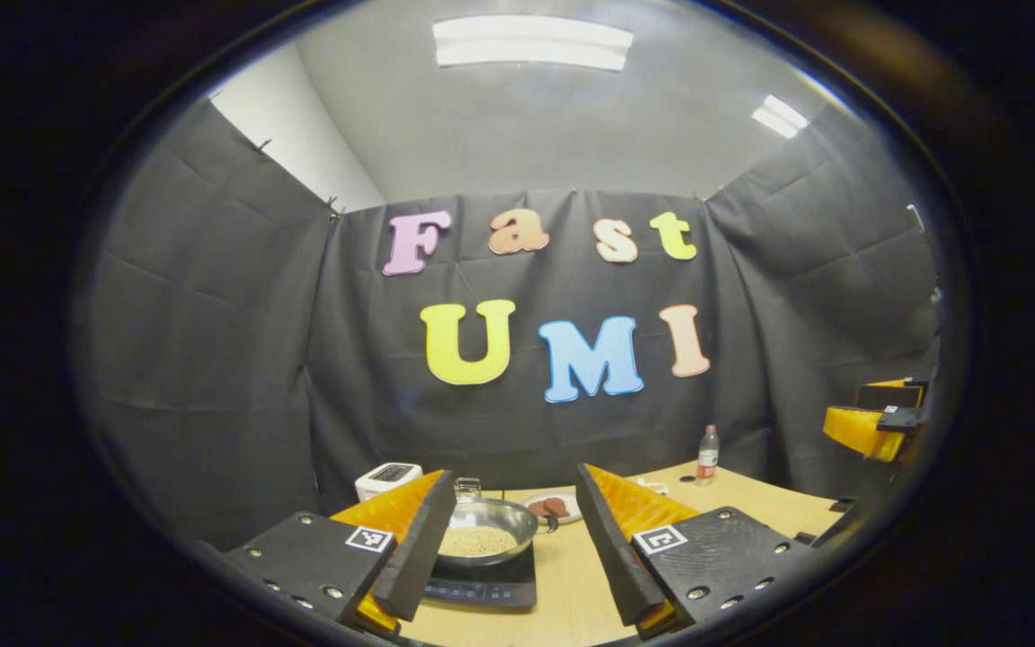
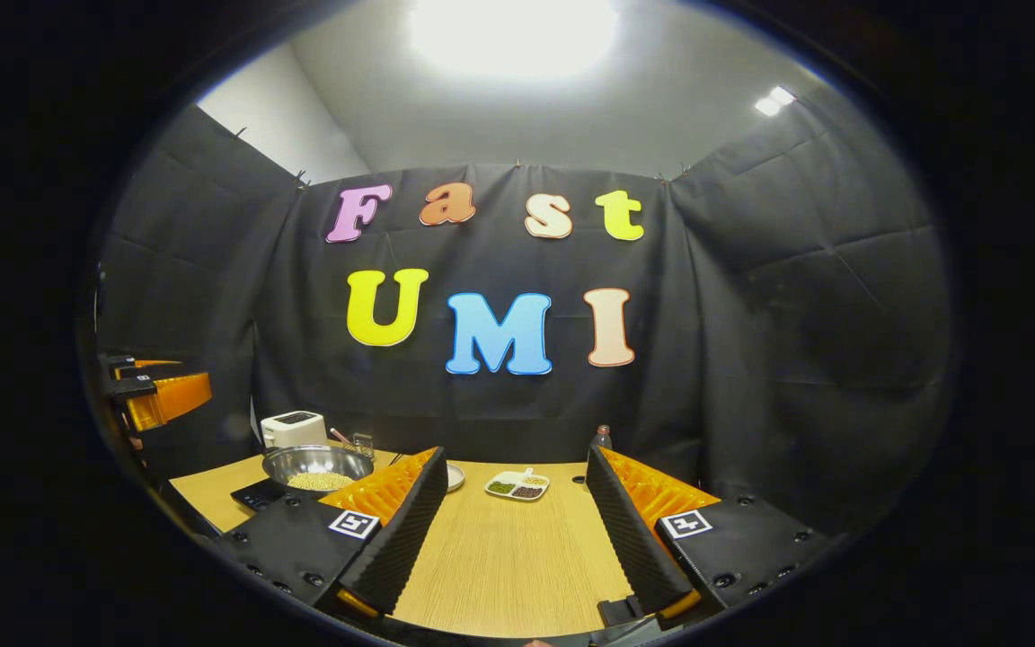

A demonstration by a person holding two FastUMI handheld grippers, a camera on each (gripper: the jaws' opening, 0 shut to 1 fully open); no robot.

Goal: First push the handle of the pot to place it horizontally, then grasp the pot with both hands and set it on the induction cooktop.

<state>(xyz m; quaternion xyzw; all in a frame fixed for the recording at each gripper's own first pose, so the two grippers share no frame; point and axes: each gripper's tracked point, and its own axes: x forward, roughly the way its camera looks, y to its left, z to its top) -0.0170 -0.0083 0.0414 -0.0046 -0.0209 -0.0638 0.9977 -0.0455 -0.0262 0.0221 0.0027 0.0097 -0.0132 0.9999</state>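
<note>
The pot (image 1: 486, 530), a shallow steel one holding pale grains, already sits on the induction cooktop (image 1: 482, 586), so by the look of things the placing step is done and both tongs are clear of it; little seems left beyond confirming that the pot rests squarely on the cooktop. The handle cannot be made out from here. In the left gripper view the left tongs (image 1: 510, 548) stand wide open, holding and touching nothing, with the pot and cooktop just ahead, between the fingers and nearer the left one. A small plate (image 1: 553, 508) lies beyond the pot and a bottle (image 1: 707, 455) stands farther off ahead to the right on the desk (image 1: 571, 593). In the right gripper view the right tongs (image 2: 510, 530) are likewise spread wide and empty over bare desk, the pot (image 2: 318, 467) lying ahead and off to their left, near a white toaster (image 2: 293, 429); a divided dish (image 2: 517, 486) sits ahead between the fingers.
</note>
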